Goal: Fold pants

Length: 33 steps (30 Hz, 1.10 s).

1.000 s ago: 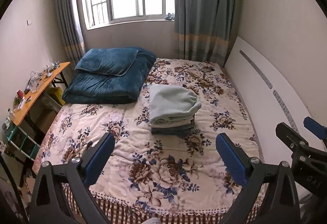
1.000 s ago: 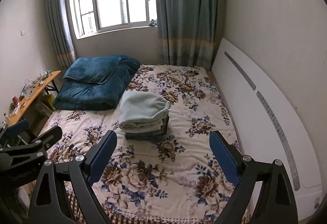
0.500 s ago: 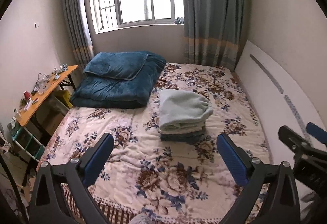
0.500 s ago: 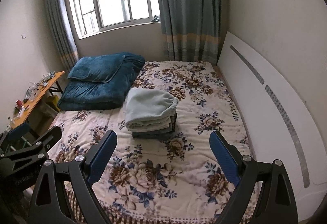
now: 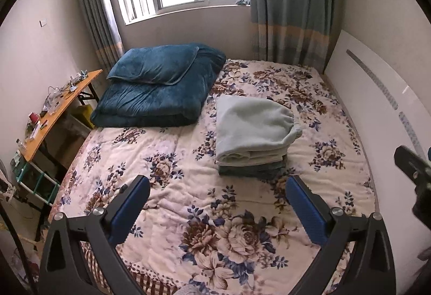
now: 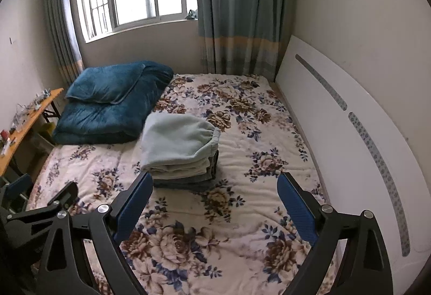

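Mid-bed on the floral bedspread (image 5: 167, 149) — folded pale-green pants (image 5: 253, 128) topping a small stack of folded garments (image 6: 186, 181). Far left: folded teal duvet (image 5: 156, 95). Near: left gripper (image 5: 218, 195) and right gripper (image 6: 215, 190) — both spread wide, empty, hovering above the bedspread.

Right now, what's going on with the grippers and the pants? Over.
Left gripper and right gripper open, holding nothing. Folded pants stacked on the bed, untouched. Nothing in the way.

Soft fleecy pants (image 5: 250, 122) on plush quilted bedspread (image 5: 167, 203).
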{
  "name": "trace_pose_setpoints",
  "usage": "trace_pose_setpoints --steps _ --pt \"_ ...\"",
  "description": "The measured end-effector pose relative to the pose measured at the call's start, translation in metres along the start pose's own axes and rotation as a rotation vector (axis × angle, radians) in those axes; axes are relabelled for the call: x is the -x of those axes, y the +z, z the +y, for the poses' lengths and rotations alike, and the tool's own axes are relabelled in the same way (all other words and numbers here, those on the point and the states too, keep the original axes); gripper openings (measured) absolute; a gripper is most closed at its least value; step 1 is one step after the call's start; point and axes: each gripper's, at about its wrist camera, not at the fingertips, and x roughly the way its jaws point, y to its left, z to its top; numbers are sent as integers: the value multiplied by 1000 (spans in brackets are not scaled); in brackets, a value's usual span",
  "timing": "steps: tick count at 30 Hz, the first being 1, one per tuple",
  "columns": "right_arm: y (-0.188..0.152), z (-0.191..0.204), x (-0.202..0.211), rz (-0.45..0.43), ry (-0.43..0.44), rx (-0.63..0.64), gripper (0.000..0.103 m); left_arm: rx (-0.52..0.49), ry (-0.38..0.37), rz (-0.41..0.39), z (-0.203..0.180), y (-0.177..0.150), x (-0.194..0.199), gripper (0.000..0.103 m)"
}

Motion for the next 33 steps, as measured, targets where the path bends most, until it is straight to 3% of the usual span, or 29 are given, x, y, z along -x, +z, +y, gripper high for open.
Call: trace_pose_setpoints --steps 13,33 --pt "-7 10 -50 66 20 -7 96 3 40 -7 -1 11 -12 103" --pt "-14 12 -60 72 15 -8 98 11 39 3 2 9 -17 103"
